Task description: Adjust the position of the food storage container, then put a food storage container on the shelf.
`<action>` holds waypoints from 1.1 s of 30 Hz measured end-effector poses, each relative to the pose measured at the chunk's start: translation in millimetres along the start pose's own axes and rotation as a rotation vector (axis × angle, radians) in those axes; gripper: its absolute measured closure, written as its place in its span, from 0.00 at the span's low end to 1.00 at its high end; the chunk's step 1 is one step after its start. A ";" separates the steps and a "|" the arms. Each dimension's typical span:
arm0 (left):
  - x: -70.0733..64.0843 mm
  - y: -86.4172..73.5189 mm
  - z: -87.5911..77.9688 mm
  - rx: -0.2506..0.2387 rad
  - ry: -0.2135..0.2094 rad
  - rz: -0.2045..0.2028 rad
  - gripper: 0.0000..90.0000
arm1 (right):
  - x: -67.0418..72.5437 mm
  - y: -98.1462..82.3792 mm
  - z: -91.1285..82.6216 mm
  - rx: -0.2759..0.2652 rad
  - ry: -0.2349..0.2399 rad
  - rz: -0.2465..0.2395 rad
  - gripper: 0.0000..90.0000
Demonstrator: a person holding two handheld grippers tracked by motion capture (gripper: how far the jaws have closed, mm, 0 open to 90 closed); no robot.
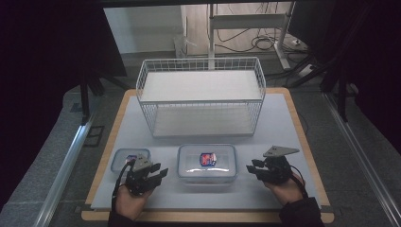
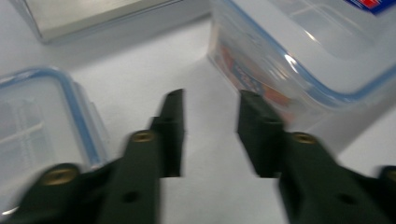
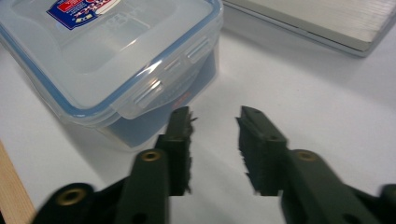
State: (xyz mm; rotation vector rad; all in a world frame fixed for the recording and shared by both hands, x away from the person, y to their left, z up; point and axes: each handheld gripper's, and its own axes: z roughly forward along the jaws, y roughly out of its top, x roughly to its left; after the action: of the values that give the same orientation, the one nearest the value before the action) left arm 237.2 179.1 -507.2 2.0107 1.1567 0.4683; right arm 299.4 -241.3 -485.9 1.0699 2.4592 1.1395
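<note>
A large clear lidded container [image 1: 206,163] with a blue seal and a red-and-blue label sits at the front middle of the white mat. My left gripper [image 1: 162,173] hovers just left of it, jaws apart with nothing between them. In the left gripper view, that gripper [image 2: 210,100] points at the bare mat between the large container [image 2: 317,51] and a small clear container [image 2: 32,121]. My right gripper [image 1: 250,168] stands just right of the large container, also open and empty. In the right gripper view, that gripper [image 3: 215,114] is beside the container's corner latch [image 3: 154,88].
A white wire basket [image 1: 201,94] with two shelves stands at the back of the mat. The small clear container [image 1: 130,158] lies at the front left. The wooden table edge [image 1: 302,137] frames the mat. Cables and a stand lie on the floor beyond.
</note>
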 end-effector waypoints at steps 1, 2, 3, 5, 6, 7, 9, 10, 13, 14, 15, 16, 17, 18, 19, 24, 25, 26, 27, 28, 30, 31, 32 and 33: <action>-1.7 -1.6 -1.3 0.003 0.009 0.012 0.53 | -0.3 -0.9 -0.5 -0.005 0.000 -0.005 0.63; -2.3 -3.7 -2.3 0.002 0.011 0.017 0.49 | -0.1 -1.7 -1.1 -0.007 0.001 -0.004 0.60; -2.0 -5.9 -3.3 0.003 0.008 0.020 0.47 | 0.0 -2.4 -1.5 -0.007 0.003 -0.005 0.58; -0.4 -10.3 -4.8 -0.007 -0.007 0.029 0.40 | 0.4 -4.2 -1.4 -0.013 0.006 -0.010 0.52; 0.2 -12.1 -4.6 -0.009 -0.013 0.033 0.36 | 0.7 -4.9 -1.2 -0.014 0.006 -0.012 0.49; 0.6 -13.7 -4.1 -0.008 -0.018 0.036 0.32 | 0.8 -5.5 -1.0 -0.012 0.004 -0.015 0.47; 0.7 -16.4 -2.9 -0.005 -0.034 0.043 0.27 | 0.8 -7.0 -0.1 -0.018 0.002 -0.017 0.41; 0.6 -17.1 -1.7 -0.001 -0.045 0.042 0.25 | 0.8 -7.6 0.0 -0.019 0.004 -0.014 0.39; -0.7 -17.7 1.0 0.010 -0.068 0.036 0.23 | -0.6 -10.0 1.8 -0.018 0.009 -0.011 0.32; -0.9 -17.5 1.6 0.017 -0.070 0.031 0.23 | -1.0 -10.8 2.6 -0.013 0.012 -0.009 0.31; -1.1 -17.3 1.9 0.025 -0.076 0.026 0.23 | -0.9 -11.4 3.1 -0.007 0.014 -0.006 0.30; -1.1 -17.3 1.9 0.026 -0.082 0.023 0.24 | -0.8 -11.7 3.7 -0.006 0.014 -0.009 0.30; -1.3 -17.3 1.8 0.025 -0.086 0.022 0.24 | -0.5 -11.7 4.0 -0.005 0.014 -0.010 0.30; -1.5 -17.2 1.6 0.026 -0.089 0.022 0.24 | -0.2 -11.5 4.2 -0.006 0.014 -0.009 0.29; -1.6 -17.1 1.4 0.026 -0.089 0.020 0.24 | 0.0 -11.2 4.3 -0.008 0.014 -0.011 0.29; -2.2 -16.4 2.8 0.035 -0.101 0.025 0.20 | -1.2 -11.1 5.8 -0.006 0.004 0.004 0.26; -2.5 -16.4 3.2 0.039 -0.099 0.022 0.20 | -1.6 -11.1 5.9 -0.008 -0.001 0.009 0.25; -2.6 -16.3 3.5 0.037 -0.100 0.021 0.19 | -2.1 -11.1 5.9 -0.007 -0.005 0.015 0.24; -2.8 -16.1 3.7 0.035 -0.098 0.022 0.18 | -2.4 -11.3 6.4 -0.012 -0.003 0.020 0.23; -3.1 -15.9 3.8 0.034 -0.095 0.026 0.17 | -2.6 -11.3 6.6 -0.014 -0.002 0.022 0.22; -3.5 -15.5 5.1 0.029 -0.091 0.041 0.15 | -2.5 -11.0 6.9 -0.017 -0.004 0.026 0.20; -3.5 -15.5 6.1 0.033 -0.088 0.046 0.14 | -2.5 -10.9 7.2 -0.016 -0.002 0.026 0.19; -3.4 -15.6 7.4 0.032 -0.089 0.047 0.13 | -2.6 -10.9 7.5 -0.016 -0.002 0.026 0.18; -3.1 -15.3 8.3 0.034 -0.096 0.048 0.11 | -2.4 -10.7 7.4 -0.015 -0.002 0.028 0.17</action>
State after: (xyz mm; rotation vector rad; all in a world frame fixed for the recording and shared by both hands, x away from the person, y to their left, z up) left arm 232.0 177.5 -524.0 2.0707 1.0667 0.3742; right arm 299.0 -243.5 -499.0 1.1042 2.4375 1.1634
